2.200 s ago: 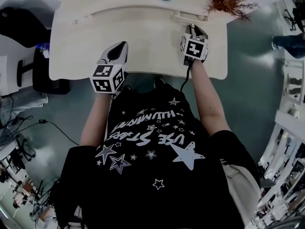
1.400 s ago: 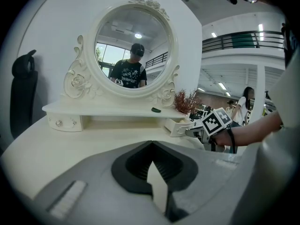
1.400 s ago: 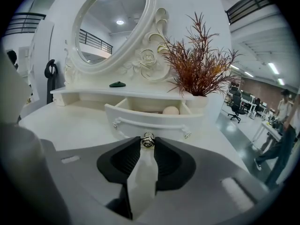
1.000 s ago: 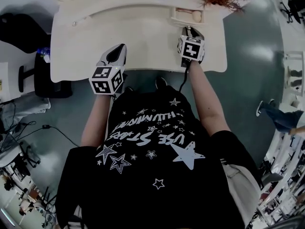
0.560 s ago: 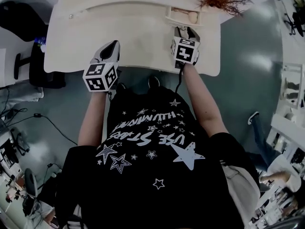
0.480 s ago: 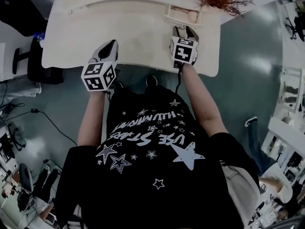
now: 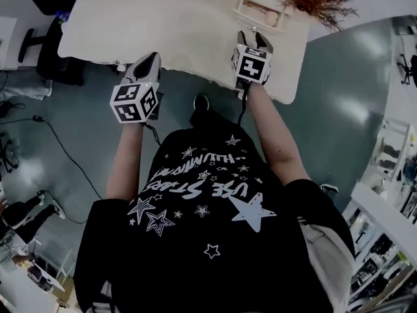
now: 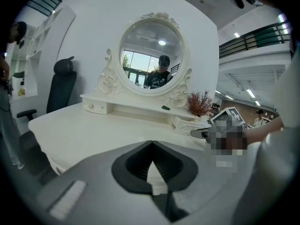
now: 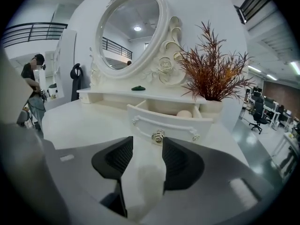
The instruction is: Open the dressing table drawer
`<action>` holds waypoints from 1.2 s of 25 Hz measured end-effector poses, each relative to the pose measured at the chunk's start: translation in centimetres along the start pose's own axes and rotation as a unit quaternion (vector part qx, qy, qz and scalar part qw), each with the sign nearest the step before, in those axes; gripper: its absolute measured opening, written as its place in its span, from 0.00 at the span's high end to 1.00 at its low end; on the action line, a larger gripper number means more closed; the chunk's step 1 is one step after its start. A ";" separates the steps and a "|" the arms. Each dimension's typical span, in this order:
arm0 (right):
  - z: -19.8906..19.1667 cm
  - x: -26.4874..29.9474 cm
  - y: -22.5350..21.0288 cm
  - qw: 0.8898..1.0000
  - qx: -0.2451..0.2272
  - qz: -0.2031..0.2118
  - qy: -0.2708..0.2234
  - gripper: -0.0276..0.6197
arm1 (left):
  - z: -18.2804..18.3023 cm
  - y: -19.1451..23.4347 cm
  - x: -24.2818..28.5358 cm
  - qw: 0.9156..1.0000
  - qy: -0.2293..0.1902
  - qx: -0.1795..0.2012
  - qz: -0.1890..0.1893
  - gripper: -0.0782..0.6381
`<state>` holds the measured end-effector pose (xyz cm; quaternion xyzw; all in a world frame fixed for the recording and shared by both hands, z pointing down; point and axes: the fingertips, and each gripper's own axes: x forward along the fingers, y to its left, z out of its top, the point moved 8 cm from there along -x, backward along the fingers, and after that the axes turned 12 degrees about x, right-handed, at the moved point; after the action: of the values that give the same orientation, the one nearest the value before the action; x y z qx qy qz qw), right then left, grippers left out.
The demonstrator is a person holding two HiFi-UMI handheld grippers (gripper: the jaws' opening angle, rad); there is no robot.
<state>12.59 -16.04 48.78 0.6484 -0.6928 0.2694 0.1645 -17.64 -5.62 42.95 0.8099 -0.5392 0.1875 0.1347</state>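
Jaws of the right gripper (image 9: 147,142) stood apart and empty, their tips flanking but apparently not touching the single round knob (image 9: 158,136) on the drawer (image 9: 168,123), which sat pulled out from the low shelf at the right end of the bench (image 9: 79,118), below the dried plant (image 9: 213,74). Jaws of the left gripper (image 8: 151,144) were closed tip to tip on nothing, held over the bench's near edge well away from the drawer. The small drawer looked light and rigid, likely to slide freely, so the task appeared all but done. Its knob seemed the only sound place to grip: small, glossy and probably slippery, it would call for a square pinch and a straight pull. A pale round object (image 9: 184,113) lay loose inside and might roll if the drawer were jerked. Counted across the views were two small drawers, this open one and a closed one (image 8: 93,107) at the shelf's far left end, along with one oval mirror (image 9: 129,22), one dried plant and one small dark green item (image 9: 138,88) on the shelf.
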 end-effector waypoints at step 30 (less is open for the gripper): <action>-7.4 -21.4 -1.8 0.981 -0.105 0.163 -0.024 0.92 | -10.5 -18.6 -23.3 0.991 -0.030 -0.063 0.117 0.89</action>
<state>15.76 5.60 42.60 0.5120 -0.8175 0.2024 0.1690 -10.20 25.03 41.57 0.7367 -0.6444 0.1435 0.1463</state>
